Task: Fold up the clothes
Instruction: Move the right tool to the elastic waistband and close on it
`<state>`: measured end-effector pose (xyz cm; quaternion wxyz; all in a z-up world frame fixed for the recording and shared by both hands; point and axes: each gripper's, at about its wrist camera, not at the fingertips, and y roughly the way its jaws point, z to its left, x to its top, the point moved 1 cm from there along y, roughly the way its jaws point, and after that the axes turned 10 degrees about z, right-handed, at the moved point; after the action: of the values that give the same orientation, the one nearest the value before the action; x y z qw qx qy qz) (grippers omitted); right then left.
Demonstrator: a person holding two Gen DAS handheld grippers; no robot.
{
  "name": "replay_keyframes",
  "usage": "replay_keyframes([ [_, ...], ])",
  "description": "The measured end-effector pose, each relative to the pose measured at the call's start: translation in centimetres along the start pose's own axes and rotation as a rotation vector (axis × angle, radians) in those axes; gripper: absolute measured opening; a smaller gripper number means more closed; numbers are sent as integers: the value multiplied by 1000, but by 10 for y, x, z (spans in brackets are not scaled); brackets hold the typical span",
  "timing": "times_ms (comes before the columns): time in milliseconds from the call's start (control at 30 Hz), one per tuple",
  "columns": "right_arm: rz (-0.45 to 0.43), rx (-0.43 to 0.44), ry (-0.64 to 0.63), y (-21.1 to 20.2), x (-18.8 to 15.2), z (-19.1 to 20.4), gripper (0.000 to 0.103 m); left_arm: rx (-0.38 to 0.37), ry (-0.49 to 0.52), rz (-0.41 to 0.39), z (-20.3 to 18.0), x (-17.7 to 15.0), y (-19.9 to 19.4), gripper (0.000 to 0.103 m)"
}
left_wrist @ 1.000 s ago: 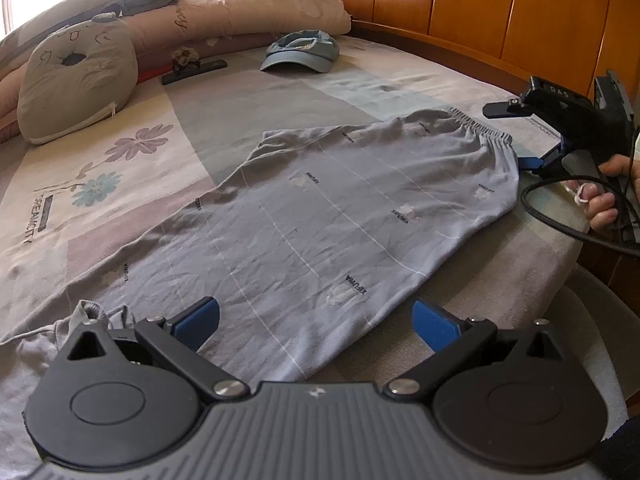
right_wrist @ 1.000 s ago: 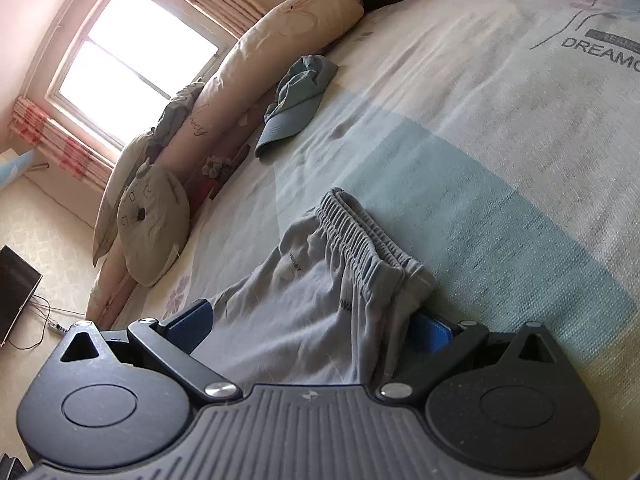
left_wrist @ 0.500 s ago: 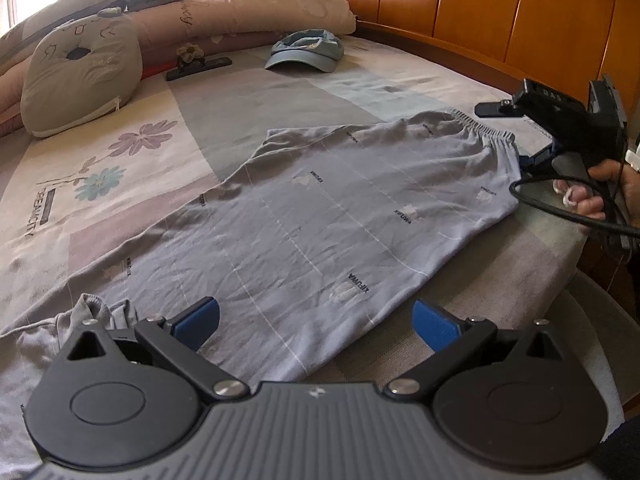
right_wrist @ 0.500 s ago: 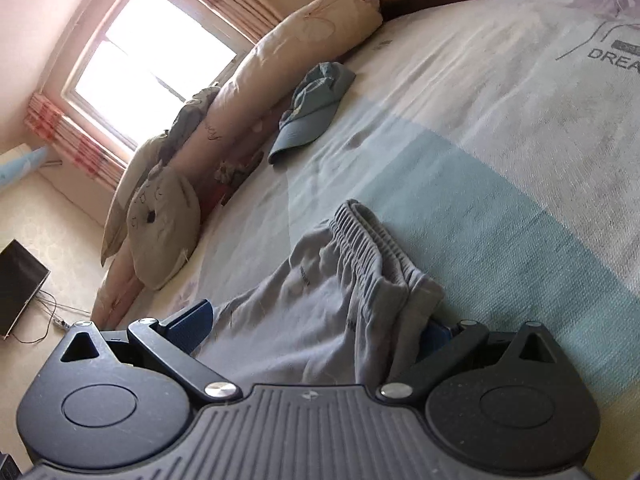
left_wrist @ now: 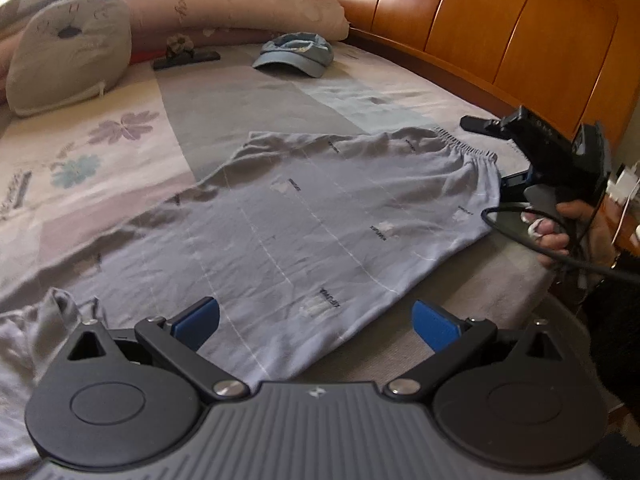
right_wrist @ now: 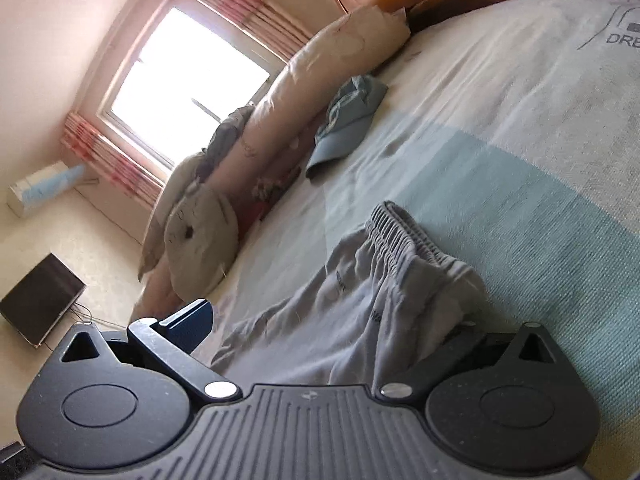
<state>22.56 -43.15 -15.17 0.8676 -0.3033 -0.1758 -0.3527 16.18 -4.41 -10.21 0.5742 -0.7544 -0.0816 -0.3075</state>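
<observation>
My left jaws (left_wrist: 315,316) gape wide, low over the near hem of the grey trousers (left_wrist: 320,220) spread flat on the bed (left_wrist: 224,96). My right jaws (right_wrist: 324,320) straddle the gathered waistband corner, spread apart, cloth draped over the right finger; grip unclear. Small dark print on the trousers, illegible. Beyond my right jaws the bedsheet reads "DRE…". Blue cap (left_wrist: 296,54) far ahead.

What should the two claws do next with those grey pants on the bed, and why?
Probably close the right claw on the elastic waistband, since the grey cotton pants are bunched between its wide-apart blue fingers. The left claw hangs open above the leg end, so it likely should drop and pinch there before any fold.
</observation>
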Motion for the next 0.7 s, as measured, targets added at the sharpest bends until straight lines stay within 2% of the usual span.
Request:
replay_keyframes([
  [133,-10,-104,-75,10,1,5,95,34,45,-62,-6,-3,-2,102],
  [233,-25,-123,-82,14,1,6,96,37,54,-57,-8,-3,-3,102],
  [400,-33,-131,-76,10,0,-1,82,38,19,-47,-1,-5,-1,102],
  [533,-33,-165,-90,12,-1,1,81,44,-5,-55,2,-6,-2,102],
  [700,-65,-209,-52,12,-2,-3,62,56,7,-65,3,-11,-6,102],
])
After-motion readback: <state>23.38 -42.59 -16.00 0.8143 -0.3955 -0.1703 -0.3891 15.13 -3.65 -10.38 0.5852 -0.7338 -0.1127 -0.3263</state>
